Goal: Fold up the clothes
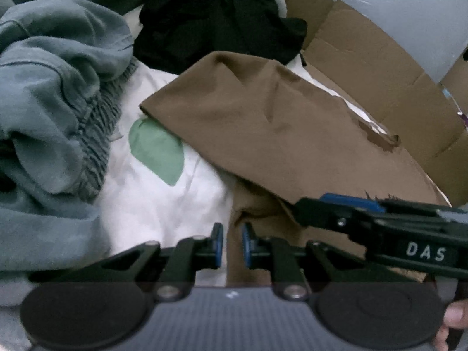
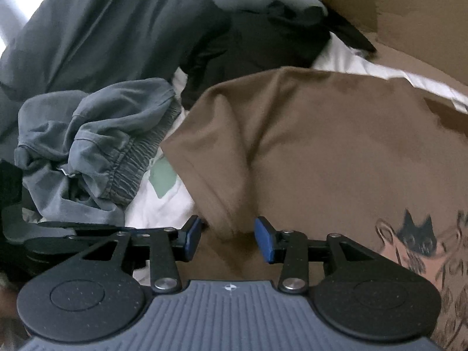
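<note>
- My left claw (image 1: pixel 232 241) is barely parted, pads off the brown shirt (image 1: pixel 263 122) below.
- My right claw (image 2: pixel 228 239) is released over its hem.
- The shirt lies on white bedding (image 1: pixel 158 193), beside grey pants (image 1: pixel 58 102).

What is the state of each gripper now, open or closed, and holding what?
Left gripper: jaws slightly apart, over the brown shirt, gripping nothing.
Right gripper: open; the shirt's edge lies between its jaws, not gripped.
</note>
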A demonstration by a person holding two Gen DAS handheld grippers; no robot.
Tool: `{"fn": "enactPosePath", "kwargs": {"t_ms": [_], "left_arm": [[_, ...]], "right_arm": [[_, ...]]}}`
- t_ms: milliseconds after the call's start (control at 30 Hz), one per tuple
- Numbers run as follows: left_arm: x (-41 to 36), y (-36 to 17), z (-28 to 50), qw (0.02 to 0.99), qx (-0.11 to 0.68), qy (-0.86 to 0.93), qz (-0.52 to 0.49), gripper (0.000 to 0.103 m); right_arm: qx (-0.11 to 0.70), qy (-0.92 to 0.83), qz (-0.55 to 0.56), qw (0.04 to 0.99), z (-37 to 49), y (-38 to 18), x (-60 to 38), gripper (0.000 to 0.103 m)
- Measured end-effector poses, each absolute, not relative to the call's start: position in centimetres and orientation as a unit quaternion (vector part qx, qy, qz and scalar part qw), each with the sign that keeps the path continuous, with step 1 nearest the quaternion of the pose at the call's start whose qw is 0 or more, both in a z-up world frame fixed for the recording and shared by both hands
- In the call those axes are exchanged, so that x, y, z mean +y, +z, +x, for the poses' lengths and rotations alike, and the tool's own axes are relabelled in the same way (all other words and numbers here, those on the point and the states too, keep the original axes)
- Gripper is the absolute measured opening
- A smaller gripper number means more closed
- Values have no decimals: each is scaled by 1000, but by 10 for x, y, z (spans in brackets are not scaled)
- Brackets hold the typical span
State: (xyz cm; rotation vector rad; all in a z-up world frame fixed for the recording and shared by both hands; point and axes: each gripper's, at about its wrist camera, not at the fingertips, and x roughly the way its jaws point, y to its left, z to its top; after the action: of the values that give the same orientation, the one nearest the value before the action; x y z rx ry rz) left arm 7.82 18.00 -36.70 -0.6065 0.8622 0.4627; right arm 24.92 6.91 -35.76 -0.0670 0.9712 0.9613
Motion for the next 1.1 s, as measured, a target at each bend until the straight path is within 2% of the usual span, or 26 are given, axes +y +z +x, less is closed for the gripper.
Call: {"fn": "enactPosePath", "kwargs": {"t_ms": [233, 300, 333, 400, 467, 833, 1033, 1100], "left_arm": [[186, -377, 84, 842, 396, 217, -295, 15], [184, -379, 86, 845, 396, 212, -288, 15], [184, -380, 86, 846, 396, 211, -287, 13], [185, -382, 84, 845, 394, 215, -292, 8], [186, -382, 83, 844, 391, 217, -295, 6], [193, -382, 72, 846, 383, 216, -302, 6], [194, -380, 70, 846, 385, 217, -299, 7], [194, -375, 66, 845, 390, 226, -289, 3]], "right_arm": [[456, 439, -47, 773, 257, -376, 83, 48], [458, 437, -48, 773, 258, -377, 81, 33], [458, 436, -48, 773, 258, -377, 80, 30], [460, 431, -44, 775, 259, -377, 76, 11], [463, 424, -36, 778, 261, -376, 70, 3], [535, 371, 106, 751, 266, -376, 21, 1], [554, 339, 112, 752, 259, -395, 11, 0], [556, 335, 110, 753, 258, -398, 7, 0]]}}
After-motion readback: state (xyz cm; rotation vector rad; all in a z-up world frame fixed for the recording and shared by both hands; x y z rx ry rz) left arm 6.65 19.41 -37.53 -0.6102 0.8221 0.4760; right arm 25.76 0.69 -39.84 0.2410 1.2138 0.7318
